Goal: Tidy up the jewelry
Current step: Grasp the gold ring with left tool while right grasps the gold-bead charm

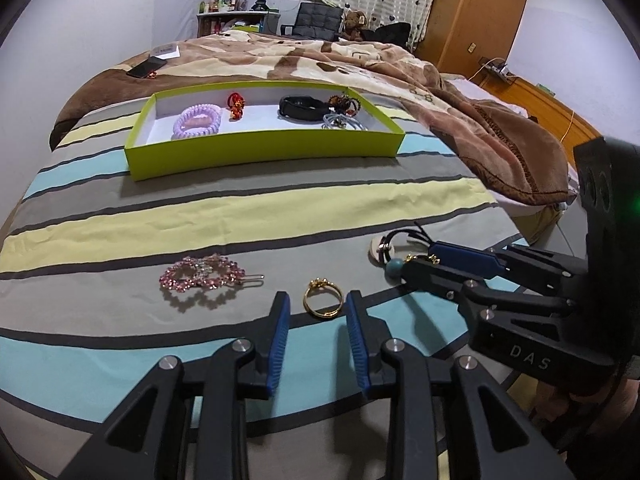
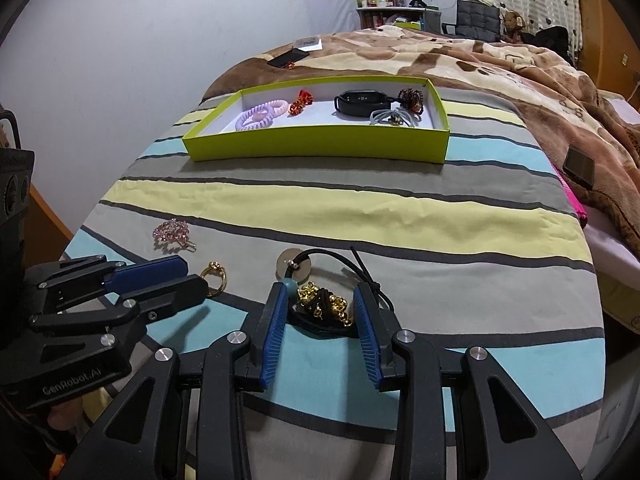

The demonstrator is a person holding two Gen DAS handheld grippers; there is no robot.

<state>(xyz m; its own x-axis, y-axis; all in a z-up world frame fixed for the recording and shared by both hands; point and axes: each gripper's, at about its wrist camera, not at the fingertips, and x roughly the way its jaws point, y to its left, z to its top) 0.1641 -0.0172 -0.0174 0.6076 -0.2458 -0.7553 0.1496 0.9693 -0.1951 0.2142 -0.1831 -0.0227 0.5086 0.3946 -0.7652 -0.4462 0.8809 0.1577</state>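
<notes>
1. A lime-green tray [image 1: 264, 156] is sitting across the striped bedsheet [image 1: 240, 208], well beyond both claws, its long side running left to right. It is holding lilac spiral hair ties [image 1: 197, 123], a red charm [image 1: 236, 107], a black wristband [image 1: 302, 107] and grey hair ties [image 1: 344, 122].
2. A brown blanket [image 1: 460, 120] is lying bunched behind and to the right of the tray.
3. A pink rhinestone hair clip [image 1: 202, 278] is lying left of the gold ring [image 1: 323, 299], its pin pointing right.
4. The left claw [image 1: 318, 316] is standing apart, the ring lying flat just ahead of the gap, untouched.
5. The right claw [image 2: 320, 312] is standing apart around a black cord bracelet with gold charms [image 2: 324, 304]; whether the pads are touching it I cannot tell.
</notes>
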